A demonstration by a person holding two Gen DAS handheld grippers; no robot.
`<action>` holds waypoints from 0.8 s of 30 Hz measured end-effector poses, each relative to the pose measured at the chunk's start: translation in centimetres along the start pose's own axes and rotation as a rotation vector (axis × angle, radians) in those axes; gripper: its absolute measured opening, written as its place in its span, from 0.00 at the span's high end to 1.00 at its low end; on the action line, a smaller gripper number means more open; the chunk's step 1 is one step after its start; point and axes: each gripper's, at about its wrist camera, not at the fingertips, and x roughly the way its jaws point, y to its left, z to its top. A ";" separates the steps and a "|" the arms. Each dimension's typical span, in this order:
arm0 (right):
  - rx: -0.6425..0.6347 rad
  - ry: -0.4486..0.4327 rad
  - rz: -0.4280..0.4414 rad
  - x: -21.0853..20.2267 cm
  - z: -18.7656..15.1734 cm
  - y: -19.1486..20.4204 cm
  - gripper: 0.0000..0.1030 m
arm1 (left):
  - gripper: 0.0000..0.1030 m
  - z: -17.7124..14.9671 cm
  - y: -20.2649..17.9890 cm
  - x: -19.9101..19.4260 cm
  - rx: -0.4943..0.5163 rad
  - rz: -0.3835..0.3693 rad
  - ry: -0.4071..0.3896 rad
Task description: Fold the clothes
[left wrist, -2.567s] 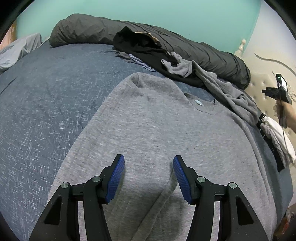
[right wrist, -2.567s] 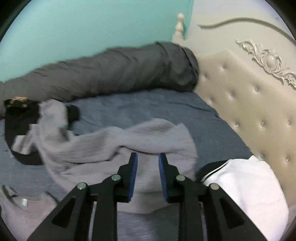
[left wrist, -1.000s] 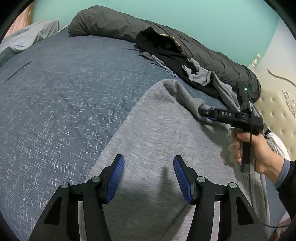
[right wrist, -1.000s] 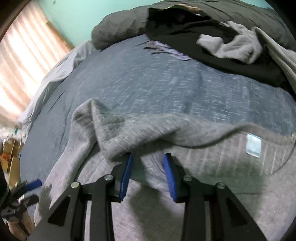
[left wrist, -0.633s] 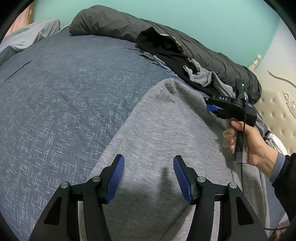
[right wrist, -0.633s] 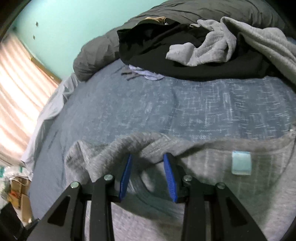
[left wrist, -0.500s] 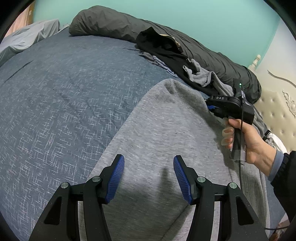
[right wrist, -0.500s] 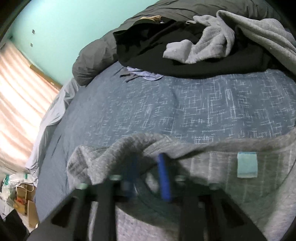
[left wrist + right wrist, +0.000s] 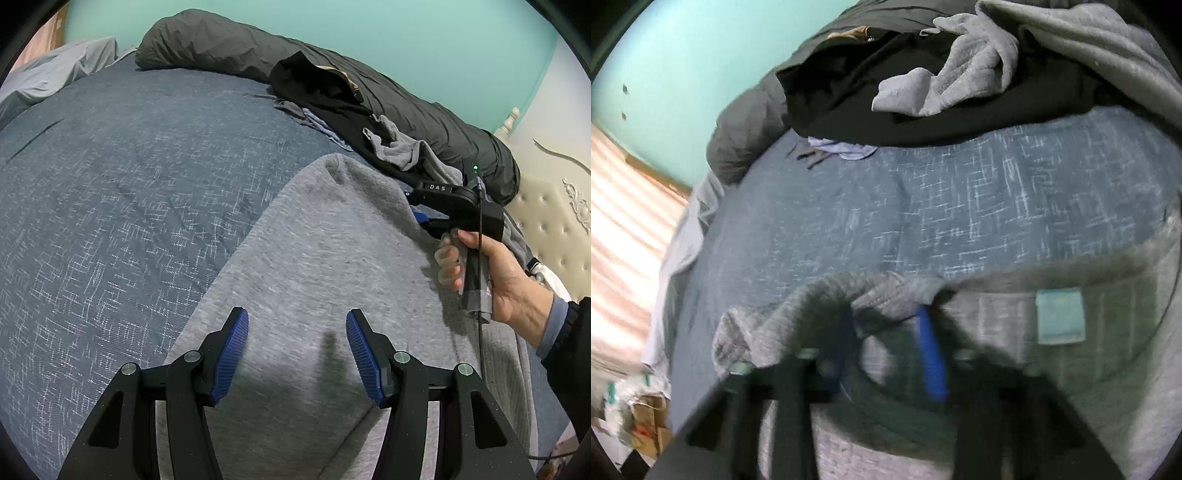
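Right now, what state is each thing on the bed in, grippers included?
Grey sweatshirt: spread on the bed, one shoulder folded over.
Left gripper: open, empty, above the sweatshirt.
Right gripper: jaws just opening, folded edge draped over them.
Black garment: crumpled, unfolded.
Grey garment: crumpled on the black one.

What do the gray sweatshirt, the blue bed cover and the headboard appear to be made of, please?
Gray sweatshirt: soft heathered knit, probably cotton fleece; matte, flecked, and it drapes in rounded folds.
Blue bed cover: woven cloth, matte, with a pale crosshatch pattern; the fibre cannot be told.
Headboard: cream padded upholstery, possibly faux leather, going by its slight sheen and button tufting, with carved ornament above.
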 end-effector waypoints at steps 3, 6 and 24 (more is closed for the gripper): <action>0.007 -0.012 0.009 0.5 0.2 -0.1 0.61 | 0.42 0.0 0.0 0.0 -0.003 0.000 0.000; 0.025 -0.024 0.027 0.8 0.7 -0.3 0.69 | 0.42 0.0 -0.1 0.0 -0.005 0.001 0.001; 0.047 -0.049 0.039 -2.9 5.6 0.4 0.97 | 0.42 -0.2 -0.1 0.2 -0.003 -0.004 0.010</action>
